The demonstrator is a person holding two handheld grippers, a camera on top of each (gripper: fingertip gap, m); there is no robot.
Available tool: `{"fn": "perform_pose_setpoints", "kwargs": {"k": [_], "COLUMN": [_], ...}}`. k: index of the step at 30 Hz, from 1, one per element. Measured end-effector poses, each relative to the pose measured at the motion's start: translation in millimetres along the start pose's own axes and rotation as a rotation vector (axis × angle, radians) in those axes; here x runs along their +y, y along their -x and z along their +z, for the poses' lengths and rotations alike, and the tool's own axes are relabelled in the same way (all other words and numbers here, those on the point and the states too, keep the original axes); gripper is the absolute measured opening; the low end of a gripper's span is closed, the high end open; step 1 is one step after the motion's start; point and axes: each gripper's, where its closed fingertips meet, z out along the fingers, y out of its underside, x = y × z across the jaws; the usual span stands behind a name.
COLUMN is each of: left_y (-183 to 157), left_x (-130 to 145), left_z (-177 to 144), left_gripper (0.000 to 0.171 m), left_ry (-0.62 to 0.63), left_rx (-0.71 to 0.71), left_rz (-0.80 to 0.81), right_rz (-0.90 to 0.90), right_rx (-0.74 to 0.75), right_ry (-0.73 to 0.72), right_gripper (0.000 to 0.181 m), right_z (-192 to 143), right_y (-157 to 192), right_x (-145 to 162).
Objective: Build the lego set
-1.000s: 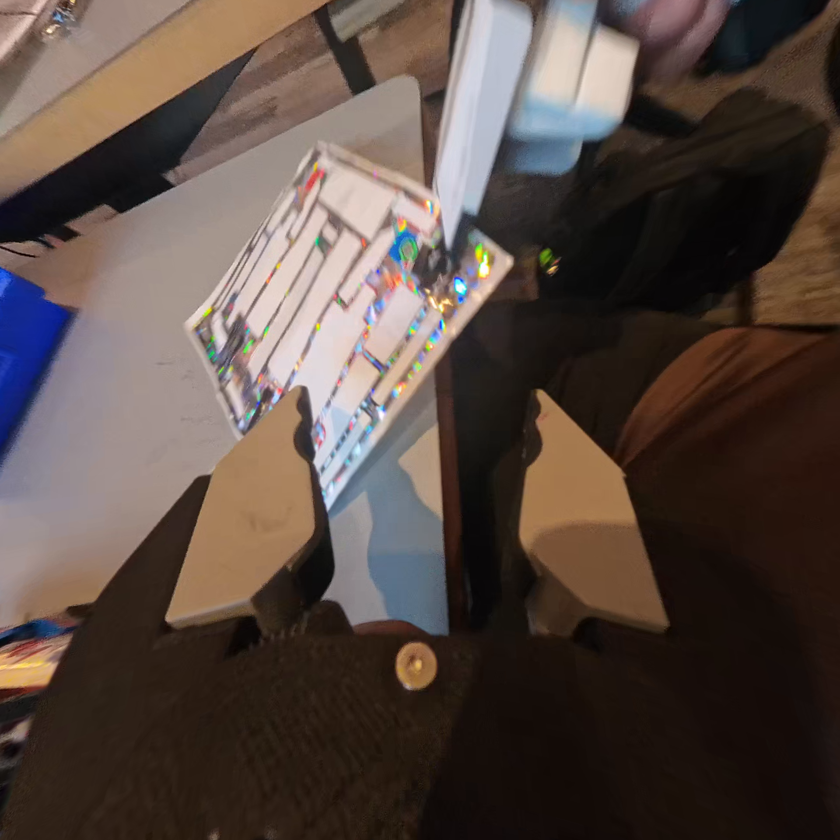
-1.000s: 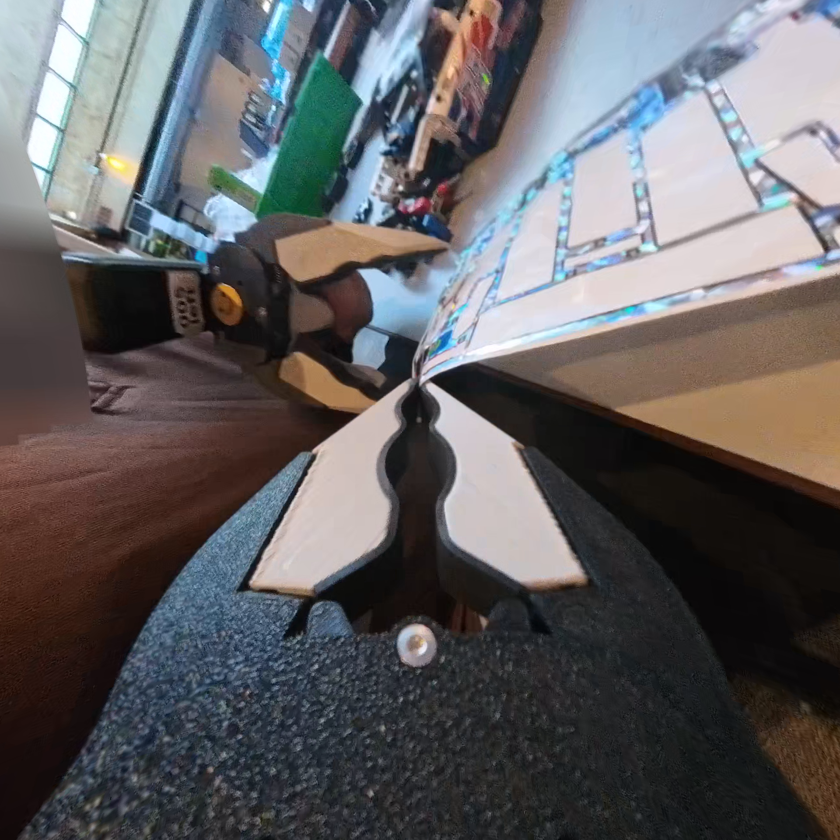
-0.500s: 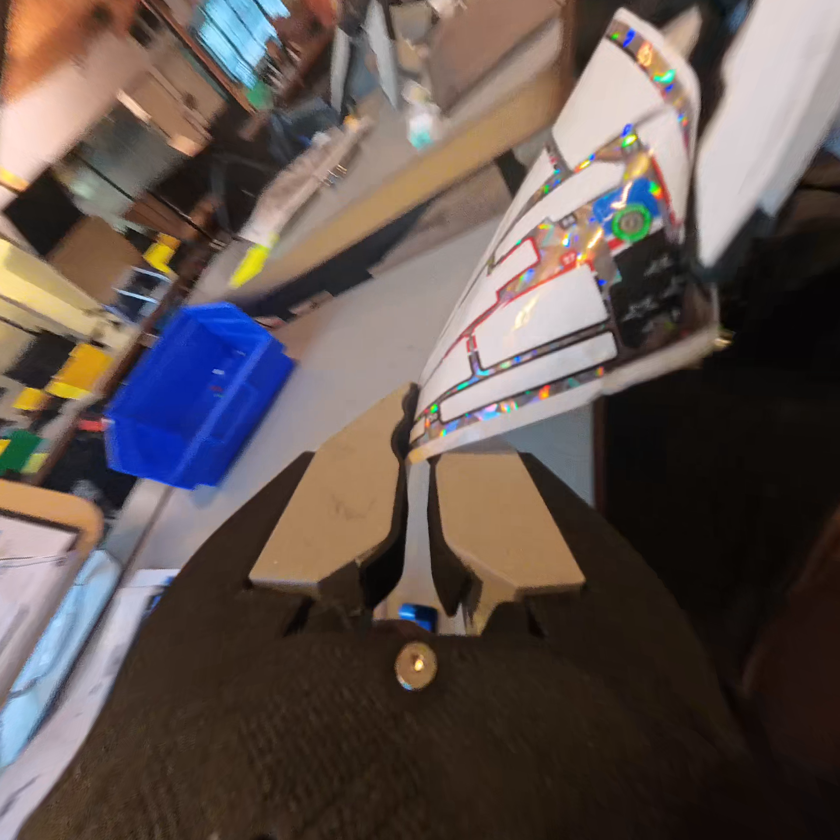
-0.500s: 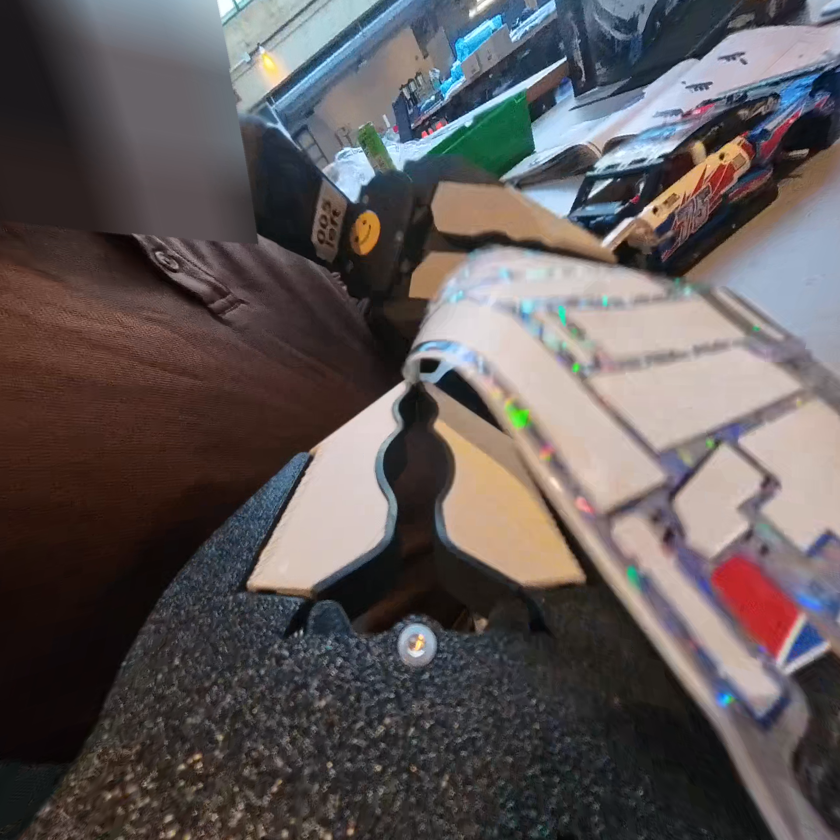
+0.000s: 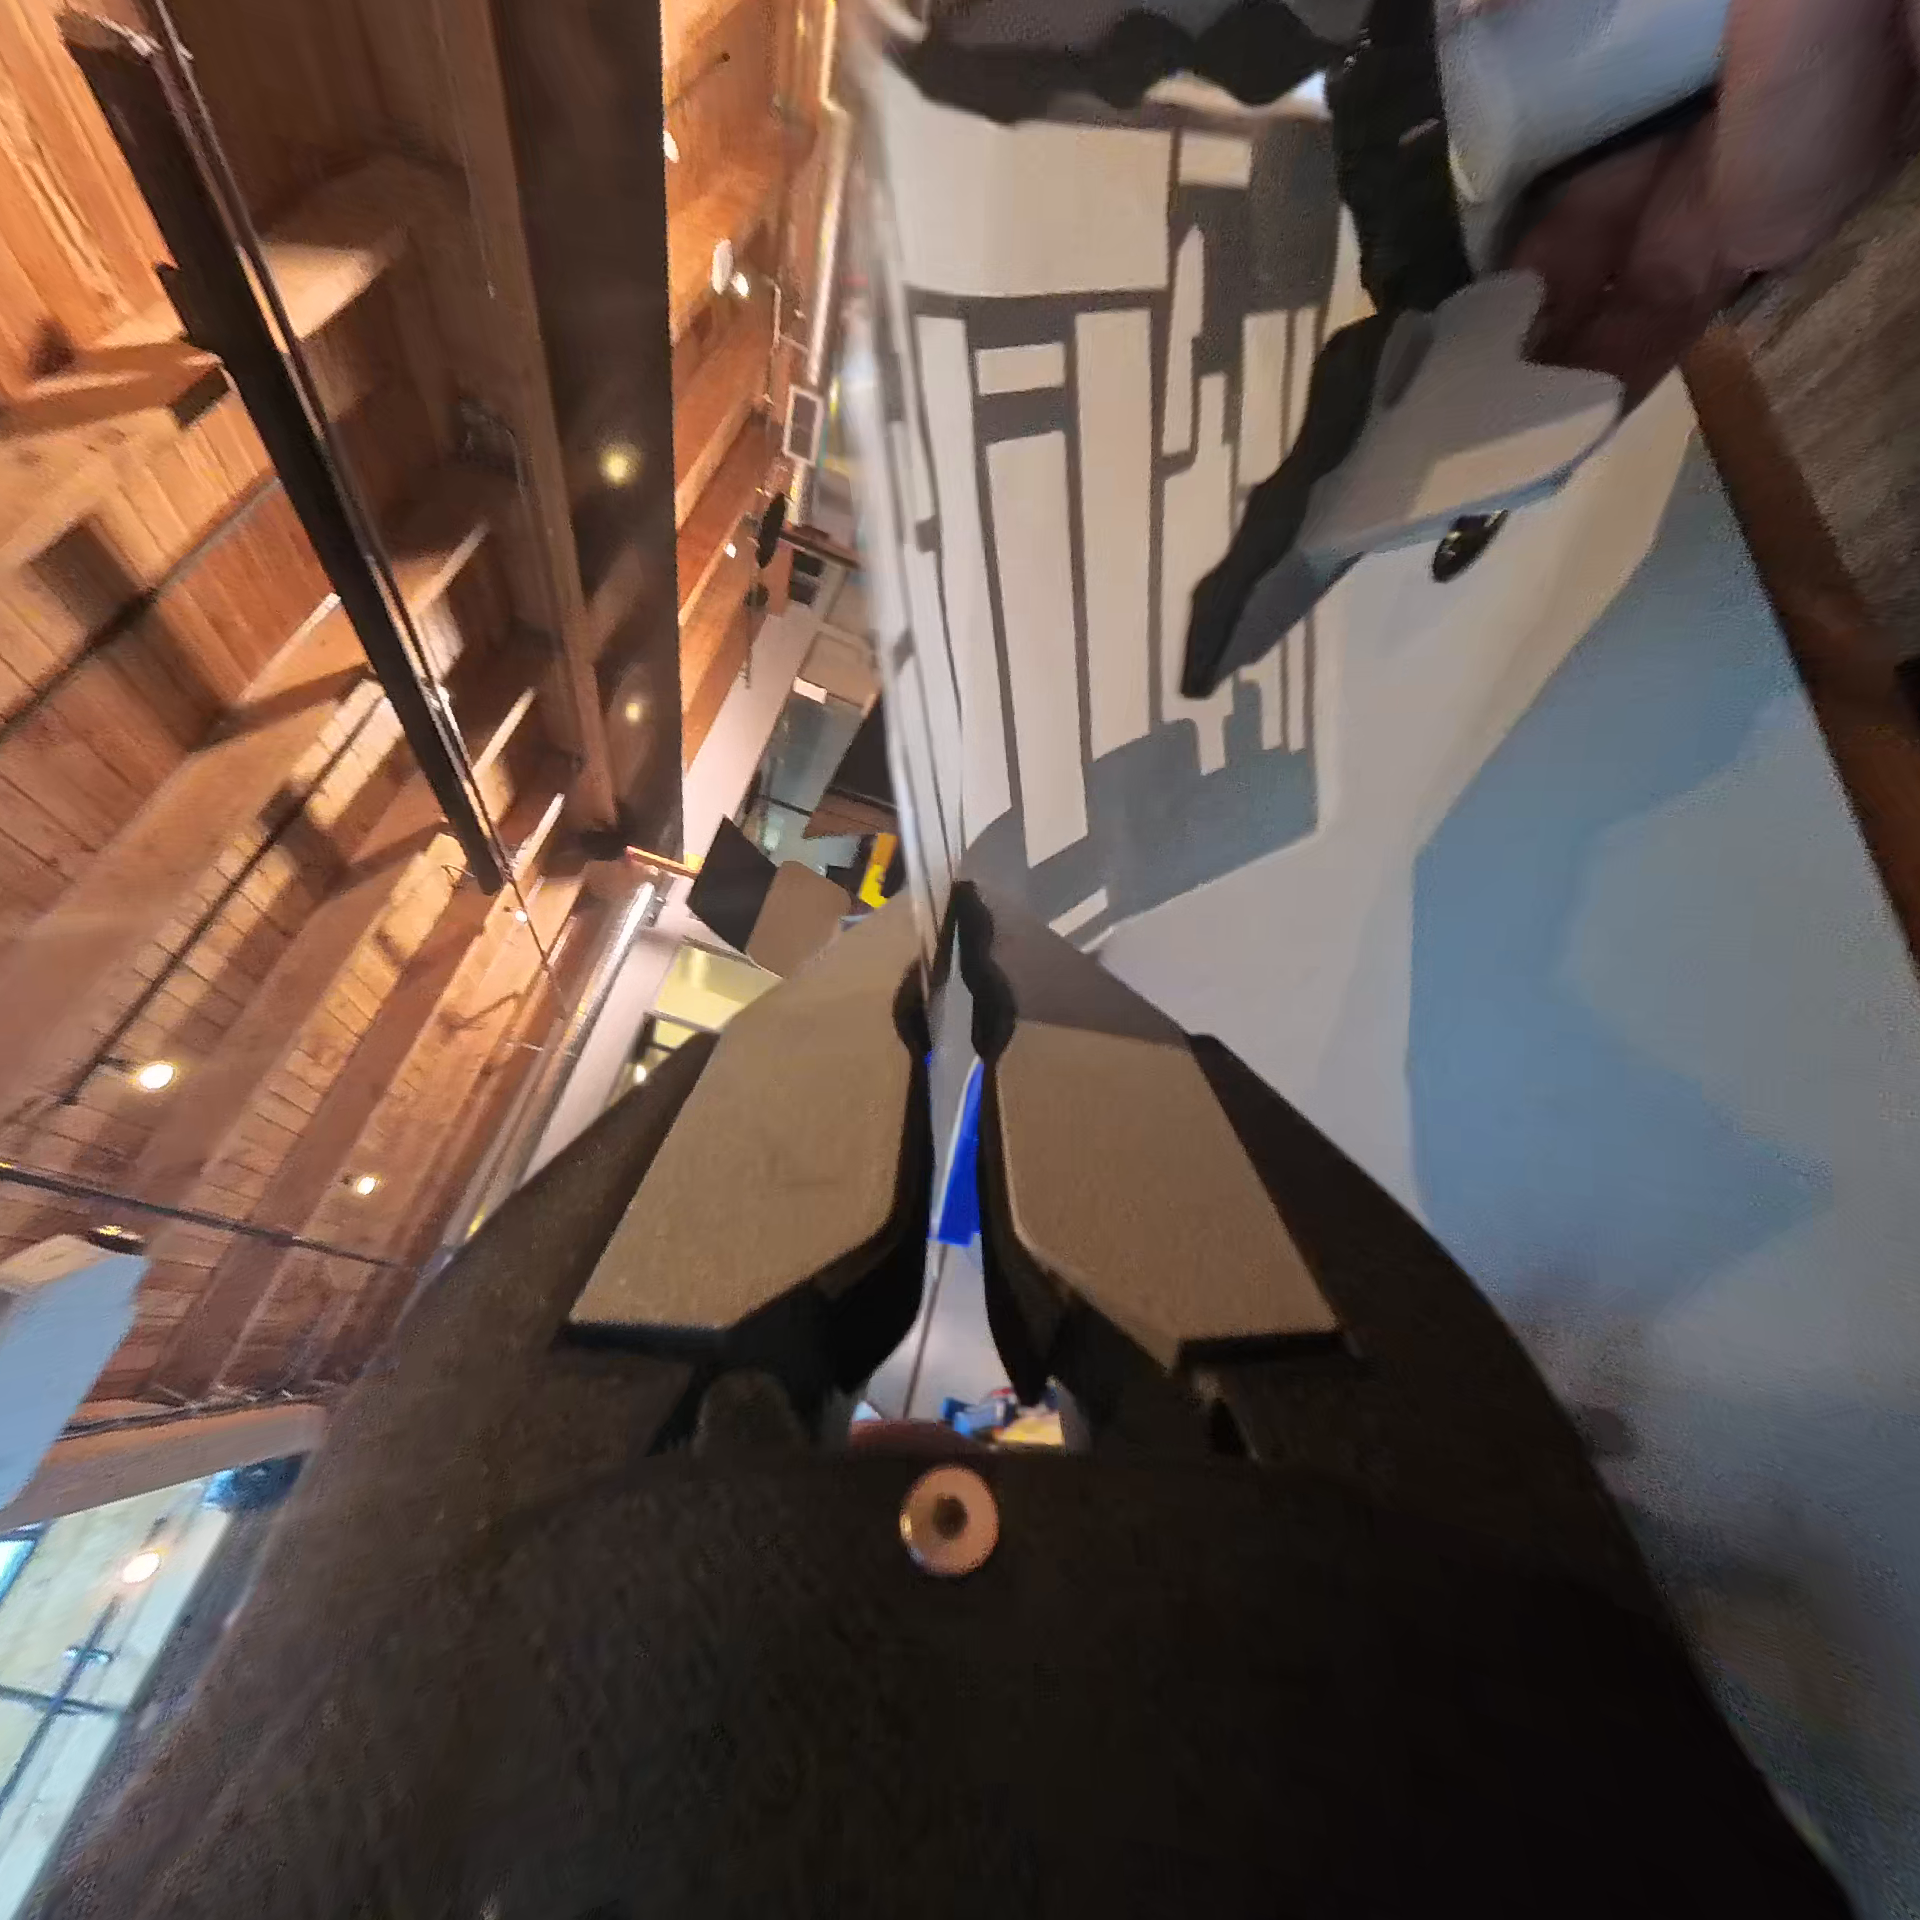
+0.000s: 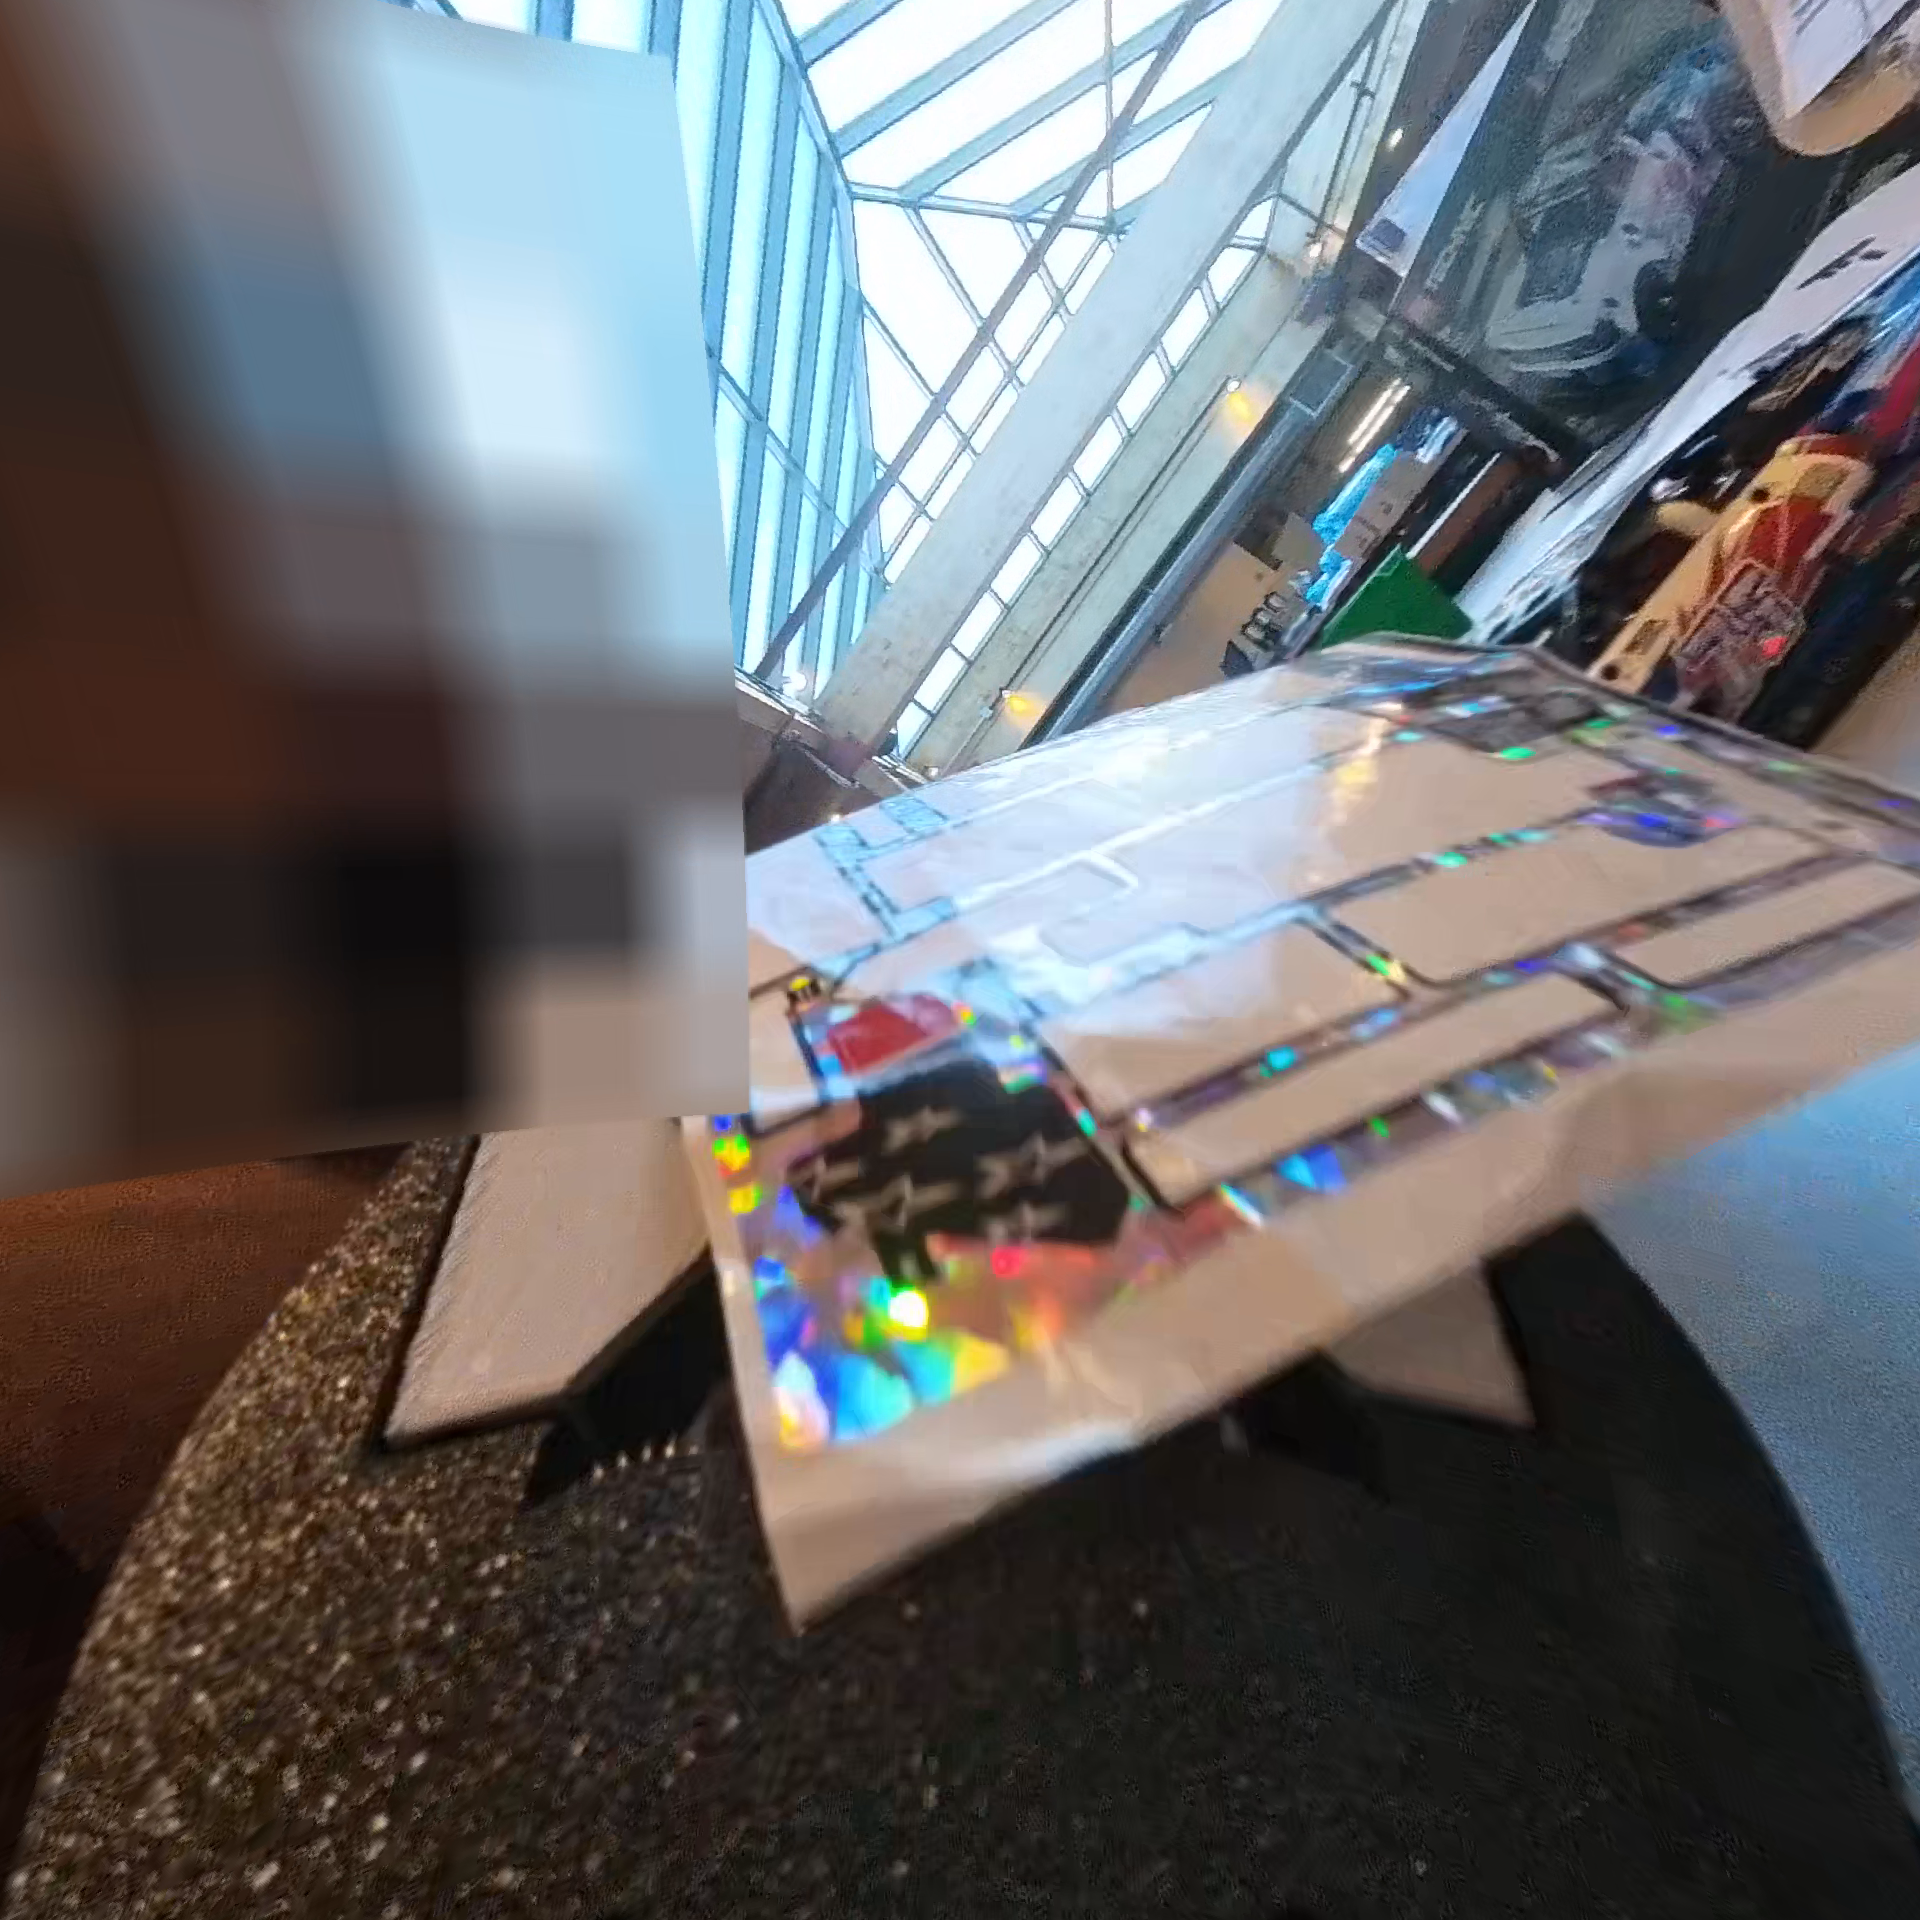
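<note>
Now one sticker sheet (image 6: 1299, 997) (holographic); left gripper (image 5: 948, 940) clamps it.

sticker sheet (image 6: 1299, 997): glossy holographic foil on paper
right gripper (image 6: 966, 1288) body: rough, speckled black plastic
left gripper (image 5: 948, 914) pads: matt grey
ceiling (image 5: 312, 520): wood planks

One sticker sheet, two grippers, one hand on show

One holographic sticker sheet (image 6: 1299, 1049), seen again from its back in the left view; two grippers, the left gripper (image 5: 945, 914) near and the right gripper (image 5: 1382, 488) far; one hand (image 5: 1714, 197) far right; one green bin (image 6: 1397, 603) far right; blurred clutter beyond it can't be counted.
</note>
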Motion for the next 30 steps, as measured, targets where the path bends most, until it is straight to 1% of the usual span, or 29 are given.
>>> {"fn": "perform_pose_setpoints", "kwargs": {"k": [1,3,4,5,6,8,10,12,14,15,16,17,18,19,22,24,27,30], "left_y": [6.3,14.9,14.7,15.0,19.8,31.3,40.9,45.8,46.5,47.7,49.5,50.4,51.2,52.1,49.3,45.1,58.2,76.5], "left_x": [-1.1,-4.5,-8.0,-12.0,-14.4,-13.9,-15.6,-20.5,-27.6,-31.6,-34.8,-35.7,-34.9,-32.3,-23.5,-19.1,8.0,41.8], "left_z": [-2.0,-5.7,-7.7,-10.3,-12.2,-12.8,-13.1,-13.1,-12.7,-13.0,-13.3,-13.5,-14.0,-14.8,-19.2,-24.8,-36.0,-56.7], "left_gripper": [0.000,0.000,0.000,0.000,0.000,0.000,0.000,0.000,0.000,0.000,0.000,0.000,0.000,0.000,0.000,0.000,0.000,0.000], "left_ry": [-0.017,-0.060,-0.099,-0.148,-0.188,-0.224,-0.257,-0.282,-0.298,-0.303,-0.304,-0.297,-0.288,-0.273,-0.227,-0.218,-0.154,-0.107], "left_rx": [-0.018,-0.037,-0.022,-0.008,-0.016,-0.017,-0.020,-0.034,-0.057,-0.082,-0.105,-0.113,-0.113,-0.109,-0.104,-0.122,-0.195,-0.231], "left_rz": [0.011,0.055,0.103,0.162,0.212,0.274,0.330,0.388,0.437,0.457,0.472,0.477,0.466,0.444,0.335,0.284,0.204,0.081], "right_rz": [-0.015,-0.045,-0.062,-0.096,-0.152,-0.303,-0.433,-0.544,-0.578,-0.606,-0.652,-0.711,-0.762,-0.778,-0.707,-0.682,-0.618,-0.551], "right_rx": [0.018,0.045,0.087,0.163,0.272,0.483,0.591,0.634,0.654,0.697,0.788,0.906,0.988,1.010,0.961,0.926,0.889,0.839], "right_ry": [-0.006,-0.032,-0.030,-0.004,0.047,0.164,0.262,0.325,0.403,0.454,0.511,0.555,0.566,0.549,0.417,0.364,0.377,0.456], "right_gripper": [0.090,0.091,0.092,0.091,0.091,0.094,0.089,0.089,0.088,0.088,0.084,0.085,0.084,0.083,0.080,0.080,0.079,0.079], "right_z": [-5.4,-19.8,-27.5,-34.6,-41.1,-50.0,-46.4,-32.4,-15.1,-10.6,-13.8,-23.7,-32.7,-37.2,-49.6,-56.9,-57.1,-35.9], "right_y": [-0.9,2.7,2.4,-0.1,-4.3,-5.6,4.1,10.2,2.8,-6.6,-19.2,-30.5,-35.8,-36.2,-37.8,-47.5,-74.0,-105.0], "right_x": [-4.3,-18.9,-27.1,-34.5,-41.2,-57.7,-74.2,-88.0,-89.7,-89.6,-92.8,-101.3,-111.3,-118.5,-128.7,-123.6,-104.3,-87.5]}}
